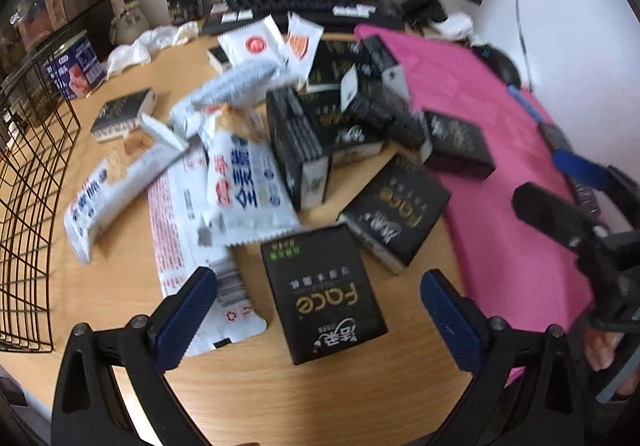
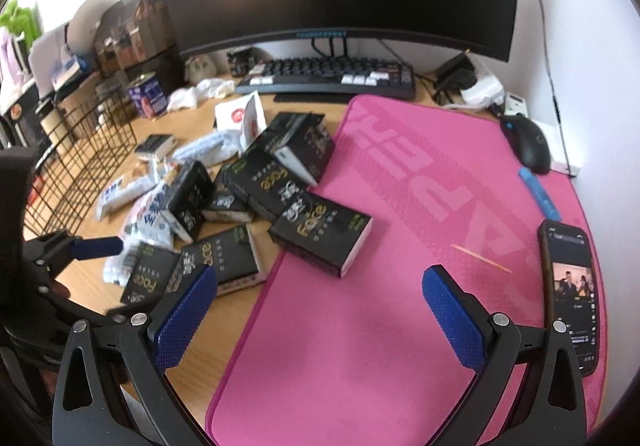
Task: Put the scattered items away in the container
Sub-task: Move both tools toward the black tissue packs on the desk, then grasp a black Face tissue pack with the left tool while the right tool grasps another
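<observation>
Here the left gripper (image 1: 318, 320) sits low in the left wrist frame, jaws spread wide, nothing between them, a black Face box (image 1: 323, 296) lying on the wooden desk (image 1: 320, 382) in the gap; right gripper (image 2: 320, 318) likewise spread and empty, hovering over the pink mat (image 2: 380, 326) at lower centre; wire basket (image 1: 30, 181) at left edge of the left wrist frame, contents not discernible; black boxes and white snack packets (image 1: 244, 181) scattered mid-frame, outside the basket; phone (image 2: 570, 298) lies on the mat at right edge of the right wrist frame, screen lit
</observation>
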`<action>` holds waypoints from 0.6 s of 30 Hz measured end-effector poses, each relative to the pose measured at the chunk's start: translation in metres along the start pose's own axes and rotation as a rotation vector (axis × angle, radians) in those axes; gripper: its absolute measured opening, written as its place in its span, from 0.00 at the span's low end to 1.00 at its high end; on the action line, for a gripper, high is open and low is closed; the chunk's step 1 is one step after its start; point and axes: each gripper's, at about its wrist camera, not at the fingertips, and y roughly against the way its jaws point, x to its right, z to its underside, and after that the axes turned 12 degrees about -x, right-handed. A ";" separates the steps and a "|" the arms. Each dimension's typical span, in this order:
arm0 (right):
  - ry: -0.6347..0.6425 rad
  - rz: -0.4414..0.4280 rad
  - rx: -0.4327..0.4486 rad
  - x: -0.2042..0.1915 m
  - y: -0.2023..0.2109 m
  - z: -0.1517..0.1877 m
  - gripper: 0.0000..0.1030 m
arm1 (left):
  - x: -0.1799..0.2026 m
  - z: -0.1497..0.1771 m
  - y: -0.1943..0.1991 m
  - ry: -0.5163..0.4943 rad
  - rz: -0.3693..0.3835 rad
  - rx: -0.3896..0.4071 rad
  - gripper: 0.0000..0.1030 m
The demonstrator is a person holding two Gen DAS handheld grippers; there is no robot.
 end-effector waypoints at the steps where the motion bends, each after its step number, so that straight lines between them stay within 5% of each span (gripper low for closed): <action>1: 0.001 -0.001 -0.004 0.000 -0.002 0.001 1.00 | 0.002 0.000 -0.002 -0.007 -0.031 0.001 0.99; 6: -0.009 -0.021 -0.005 0.001 -0.002 0.002 1.00 | 0.002 0.002 -0.010 -0.022 -0.136 0.011 1.00; 14: -0.011 -0.039 -0.011 -0.003 -0.003 0.003 1.00 | -0.002 0.002 -0.011 -0.045 -0.122 0.052 1.00; 18: -0.006 -0.043 -0.010 -0.005 -0.002 0.004 1.00 | 0.001 0.002 -0.009 -0.048 -0.135 0.001 0.99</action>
